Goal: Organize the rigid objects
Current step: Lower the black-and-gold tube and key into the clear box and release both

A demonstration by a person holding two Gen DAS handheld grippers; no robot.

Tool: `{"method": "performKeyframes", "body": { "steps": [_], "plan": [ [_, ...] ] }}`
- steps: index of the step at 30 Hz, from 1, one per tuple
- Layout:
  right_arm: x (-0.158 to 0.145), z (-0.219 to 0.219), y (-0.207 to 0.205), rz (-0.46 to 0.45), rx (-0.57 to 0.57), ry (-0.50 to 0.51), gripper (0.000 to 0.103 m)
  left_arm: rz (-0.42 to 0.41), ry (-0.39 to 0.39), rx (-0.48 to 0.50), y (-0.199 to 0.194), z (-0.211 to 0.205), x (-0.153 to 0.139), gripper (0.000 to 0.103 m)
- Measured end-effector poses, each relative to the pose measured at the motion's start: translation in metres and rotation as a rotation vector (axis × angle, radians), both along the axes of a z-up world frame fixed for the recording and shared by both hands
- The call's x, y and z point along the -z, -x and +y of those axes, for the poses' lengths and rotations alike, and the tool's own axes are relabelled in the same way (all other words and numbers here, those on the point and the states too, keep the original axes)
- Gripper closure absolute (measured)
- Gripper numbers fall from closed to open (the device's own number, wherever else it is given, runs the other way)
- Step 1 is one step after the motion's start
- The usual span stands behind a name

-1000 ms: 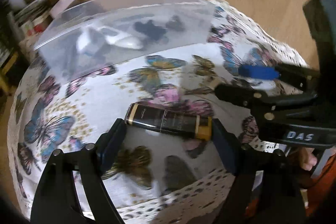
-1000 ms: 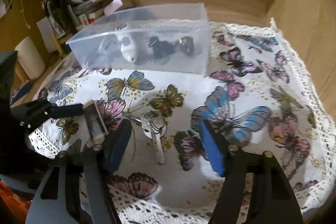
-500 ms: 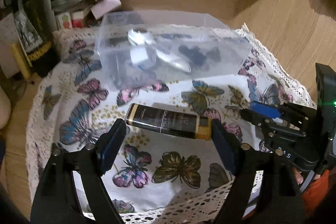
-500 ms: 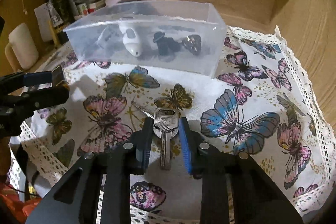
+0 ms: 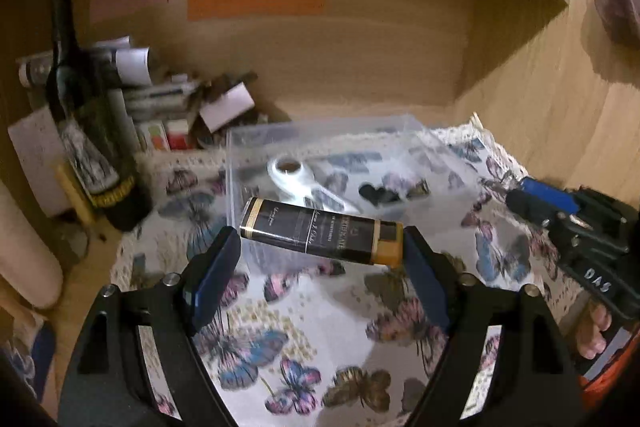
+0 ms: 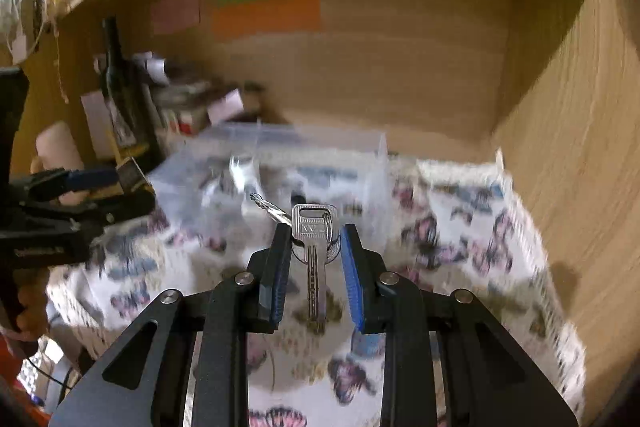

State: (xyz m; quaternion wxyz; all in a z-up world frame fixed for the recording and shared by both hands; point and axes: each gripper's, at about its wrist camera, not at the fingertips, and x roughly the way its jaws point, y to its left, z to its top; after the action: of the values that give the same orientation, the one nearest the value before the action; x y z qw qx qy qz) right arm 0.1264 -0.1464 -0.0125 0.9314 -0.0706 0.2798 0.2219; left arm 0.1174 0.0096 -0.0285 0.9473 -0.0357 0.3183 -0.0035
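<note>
Both loads are nearing the bin (image 5: pixel 320 139) at 12 o'clock: left hand-held gripper (image 5: pixel 320 251) pinching a tube (image 5: pixel 320 235), right hand-held gripper (image 6: pixel 316 247) pinching keys (image 6: pixel 314 227); several items are already lying inside.

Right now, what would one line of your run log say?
left gripper: shut on black tube | right gripper: shut on keys | both lifted, facing clear box

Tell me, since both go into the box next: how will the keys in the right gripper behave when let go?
The keys look like stiff metal, probably heavy for their size. The right gripper pinches one key's head; a second sticks out loosely, so the bunch may swing. They would likely drop straight into the clear box, clattering rather than rolling.
</note>
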Motion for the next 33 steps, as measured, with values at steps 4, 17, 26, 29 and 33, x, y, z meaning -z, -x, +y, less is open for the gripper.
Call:
{"method": "performKeyframes", "body": {
  "steps": [4,17,26,29,33],
  "plan": [
    [-0.017,0.007,-0.015,-0.046,-0.026,-0.018,0.08,0.001,0.001,-0.015,-0.02,0.002,-0.006,0.022],
    [0.013,0.028,-0.085,0.059,-0.033,0.008,0.08,0.108,-0.045,0.043,-0.094,-0.018,0.022,0.022],
    [0.046,0.029,-0.109,0.154,-0.013,0.046,0.08,0.158,-0.067,0.077,-0.121,-0.028,0.047,0.022],
    [0.05,0.031,-0.111,0.165,-0.013,0.062,0.08,0.161,-0.05,0.074,-0.124,-0.025,0.05,0.022],
    [0.049,0.031,-0.11,0.159,-0.019,0.061,0.079,0.16,-0.05,0.069,-0.123,-0.022,0.051,0.02]
  ]
}}
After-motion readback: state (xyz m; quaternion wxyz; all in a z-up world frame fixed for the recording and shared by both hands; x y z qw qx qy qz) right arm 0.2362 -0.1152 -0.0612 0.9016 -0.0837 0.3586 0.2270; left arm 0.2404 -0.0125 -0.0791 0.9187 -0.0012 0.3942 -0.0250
